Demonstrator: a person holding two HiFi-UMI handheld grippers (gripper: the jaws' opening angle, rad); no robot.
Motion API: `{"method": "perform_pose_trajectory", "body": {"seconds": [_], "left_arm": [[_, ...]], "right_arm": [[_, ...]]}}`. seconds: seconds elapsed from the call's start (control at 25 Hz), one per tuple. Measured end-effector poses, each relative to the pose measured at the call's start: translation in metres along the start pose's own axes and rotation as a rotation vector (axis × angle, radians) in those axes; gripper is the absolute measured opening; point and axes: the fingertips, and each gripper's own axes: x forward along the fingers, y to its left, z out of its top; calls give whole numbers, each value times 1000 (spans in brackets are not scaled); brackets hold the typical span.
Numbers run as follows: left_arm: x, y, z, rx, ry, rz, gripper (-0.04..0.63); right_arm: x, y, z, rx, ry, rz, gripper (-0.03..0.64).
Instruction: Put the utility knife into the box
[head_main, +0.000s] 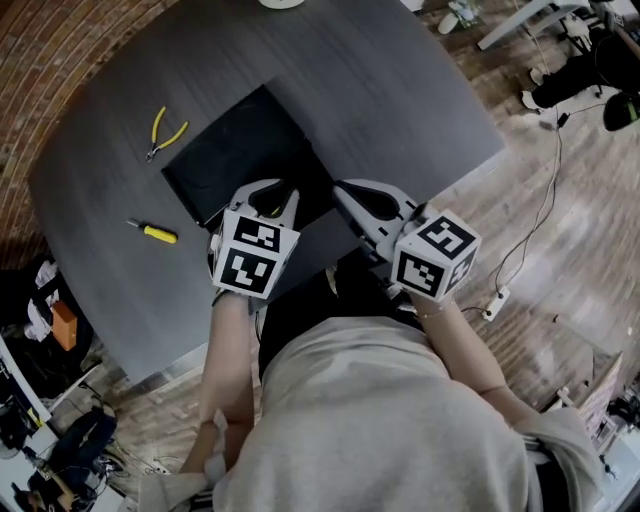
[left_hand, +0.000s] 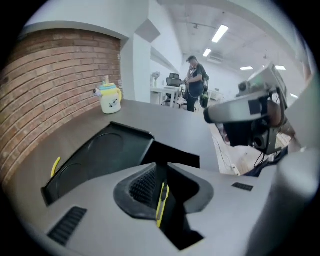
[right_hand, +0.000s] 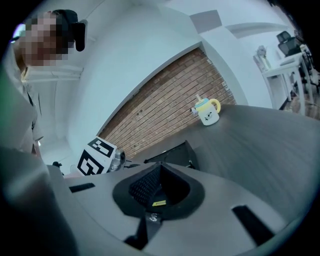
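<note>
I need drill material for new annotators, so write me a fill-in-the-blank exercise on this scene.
1. The utility knife is clamped between the fingers of the gripper on the person's ___ side.
2. The pliers and the screwdriver both have ___ handles.
3. The box in the middle of the table is ___ in colour.

Missing words: left; yellow; black.

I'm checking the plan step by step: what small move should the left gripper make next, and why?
Probably ease the left gripper forward over the box: its jaws are shut on the utility knife, and the box lies just ahead of it.
</note>
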Motion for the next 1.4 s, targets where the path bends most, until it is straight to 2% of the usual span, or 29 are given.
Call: {"method": "perform_pose_trajectory", "body": {"seconds": [0.16,0.32,0.44,0.6,0.76,1.0,1.16,1.4], "left_arm": [[-36,12,17,-127,-124,31,44],[-70,19,31,-171,-278,83,37],[-94,22,33,-231,-379,107,35],[-118,30,28,-307,-455,168,28],[-140,26,26,-350,-563,187,28],[-148,19,20,-322,-577,226,28],[-154,14,16,-372,-600,210,28],[-153,9,1,-399,-570,232,28]], "right_arm": [[12,15,6,-56,23,49,6],[24,29,18,-102,34,104,6],[30,42,21,-120,30,135,6],[39,58,25,-164,35,178,6],[42,71,29,-195,41,201,6],[41,84,30,-237,49,228,6],[39,96,18,-254,85,253,6],[37,103,-2,-267,140,269,6]]}}
